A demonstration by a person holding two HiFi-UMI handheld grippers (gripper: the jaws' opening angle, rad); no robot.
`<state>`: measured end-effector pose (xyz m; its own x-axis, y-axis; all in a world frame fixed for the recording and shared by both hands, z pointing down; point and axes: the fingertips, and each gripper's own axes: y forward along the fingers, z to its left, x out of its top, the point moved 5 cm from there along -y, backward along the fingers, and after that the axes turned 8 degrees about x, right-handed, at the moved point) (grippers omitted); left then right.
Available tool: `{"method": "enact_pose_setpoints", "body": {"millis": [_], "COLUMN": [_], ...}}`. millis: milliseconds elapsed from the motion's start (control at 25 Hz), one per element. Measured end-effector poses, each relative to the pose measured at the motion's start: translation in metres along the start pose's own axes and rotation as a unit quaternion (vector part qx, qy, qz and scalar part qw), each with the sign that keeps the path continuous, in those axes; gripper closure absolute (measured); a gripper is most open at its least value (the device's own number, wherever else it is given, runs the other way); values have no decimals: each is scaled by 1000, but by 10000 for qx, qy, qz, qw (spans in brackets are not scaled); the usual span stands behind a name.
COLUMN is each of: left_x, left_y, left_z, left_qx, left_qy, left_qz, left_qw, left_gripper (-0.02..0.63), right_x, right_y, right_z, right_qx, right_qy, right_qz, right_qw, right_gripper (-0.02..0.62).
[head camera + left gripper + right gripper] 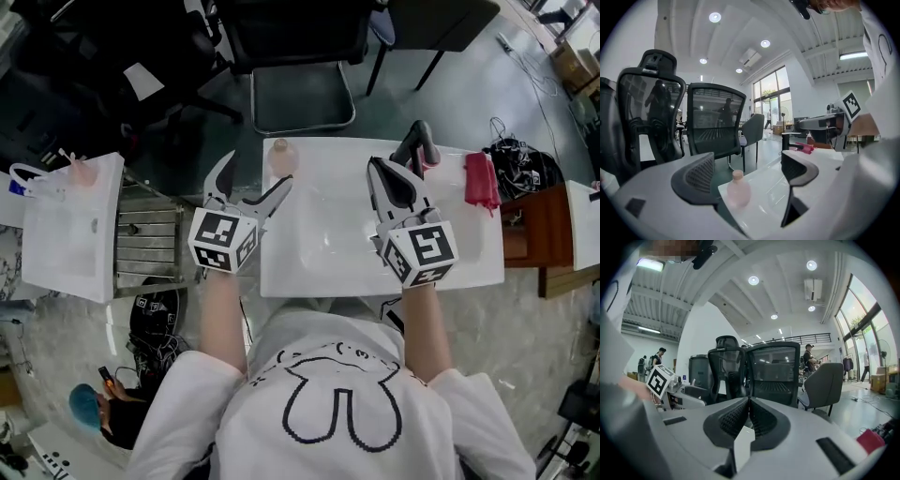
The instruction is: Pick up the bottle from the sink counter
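Left gripper (749, 169): jaws wide, bottle (738, 190) ahead, untouched | right gripper (749, 403): jaws together | risk: off-centre jaw could topple bottle off sink counter (319, 277) corner

Both forearms (223, 319) extended side by side, pointing far. On left gripper (255, 180) jaws wide apart, nothing gripped; right gripper (378, 169) jaws pressed together.

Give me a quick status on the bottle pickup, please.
Left gripper open, empty. Right gripper shut, empty. Bottle upright on counter corner, just ahead of left jaws, untouched. No obstruction seen.
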<state>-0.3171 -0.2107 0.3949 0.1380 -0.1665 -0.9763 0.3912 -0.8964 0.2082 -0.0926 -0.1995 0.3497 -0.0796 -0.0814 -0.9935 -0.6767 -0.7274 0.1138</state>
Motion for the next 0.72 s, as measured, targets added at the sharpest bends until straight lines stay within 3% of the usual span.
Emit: {"method": "enact_pose_setpoints", "body": {"millis": [400, 720], "left_x": [-58, -90], "left_y": [52, 90], "left_z": [14, 19], "left_qx": [-386, -547], "left_qy": [232, 186], "left_qz": [593, 891], "left_qw": [9972, 9943], "left_gripper": [167, 167], "right_x": [-33, -51], "right_y": [24, 34], "right_z": [1, 1], "right_qx": [-307, -427], "right_qy": [223, 307], "right_qz": [275, 435], "right_qw": [9989, 9977], "right_gripper": [565, 565]}}
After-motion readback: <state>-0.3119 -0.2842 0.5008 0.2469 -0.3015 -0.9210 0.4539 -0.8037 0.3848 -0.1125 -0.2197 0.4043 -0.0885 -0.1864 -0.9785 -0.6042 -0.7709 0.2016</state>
